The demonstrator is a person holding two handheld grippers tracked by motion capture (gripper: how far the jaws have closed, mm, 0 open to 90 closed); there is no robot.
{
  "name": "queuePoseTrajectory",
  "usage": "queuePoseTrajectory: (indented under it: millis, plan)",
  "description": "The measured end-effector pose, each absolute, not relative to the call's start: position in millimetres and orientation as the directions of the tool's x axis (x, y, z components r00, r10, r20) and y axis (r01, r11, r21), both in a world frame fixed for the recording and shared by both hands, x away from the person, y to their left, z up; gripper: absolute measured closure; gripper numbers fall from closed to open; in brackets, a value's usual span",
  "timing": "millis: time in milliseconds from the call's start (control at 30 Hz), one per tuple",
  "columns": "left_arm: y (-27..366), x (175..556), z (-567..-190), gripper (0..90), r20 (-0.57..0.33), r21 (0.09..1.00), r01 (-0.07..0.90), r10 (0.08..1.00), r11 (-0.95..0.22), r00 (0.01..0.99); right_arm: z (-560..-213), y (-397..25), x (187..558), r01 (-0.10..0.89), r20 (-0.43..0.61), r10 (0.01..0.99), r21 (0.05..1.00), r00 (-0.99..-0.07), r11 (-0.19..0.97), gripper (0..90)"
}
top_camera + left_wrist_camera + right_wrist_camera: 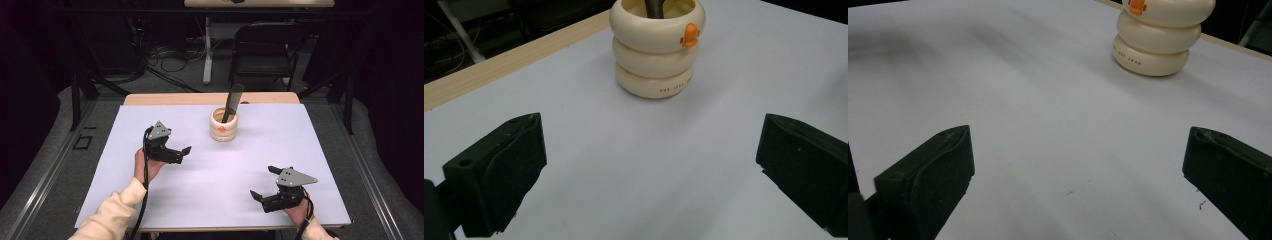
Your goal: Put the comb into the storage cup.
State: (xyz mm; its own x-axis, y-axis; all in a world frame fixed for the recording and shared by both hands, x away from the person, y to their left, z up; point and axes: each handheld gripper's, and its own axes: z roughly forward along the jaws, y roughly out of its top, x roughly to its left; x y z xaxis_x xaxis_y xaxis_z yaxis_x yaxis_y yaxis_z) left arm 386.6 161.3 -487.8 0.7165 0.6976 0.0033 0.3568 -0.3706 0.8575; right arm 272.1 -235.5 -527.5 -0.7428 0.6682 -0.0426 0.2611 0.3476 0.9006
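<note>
The left gripper [182,154] has its two black jaws spread wide with nothing between them; in the left gripper view only bare white table surface [634,165] lies in the gap. The right gripper [263,182] is likewise spread wide and empty, its jaws framing bare surface in the right gripper view. Both grippers sit low over the table, each held in one of the person's hands, with cream sleeves [112,212] coming in from the near edge. The left gripper is at the left of the table, pointing toward the middle; the right gripper is near the front right corner, well apart from the left one. Beyond them, toward the far edge and near the middle, stands a cream holder [223,125] shaped like three stacked rings, with a small orange duck figure [690,35] on its upper ring. A dark spatula-like tool [232,102] stands in it, leaning slightly right. The holder is nearer the left gripper, and neither gripper touches it.
</note>
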Motion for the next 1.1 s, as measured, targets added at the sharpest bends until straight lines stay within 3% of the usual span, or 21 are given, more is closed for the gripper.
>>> queuePoseTrajectory:
  millis: [1100]
  plan:
    - [195.9, 315.2, -502.7, 0.0, 0.029, 0.877, 0.328, 0.721, -0.350, 0.692, -526.6, -231.9, 271.0, 0.258, -0.054, 0.668, 0.897, -0.743, 0.359, 0.0]
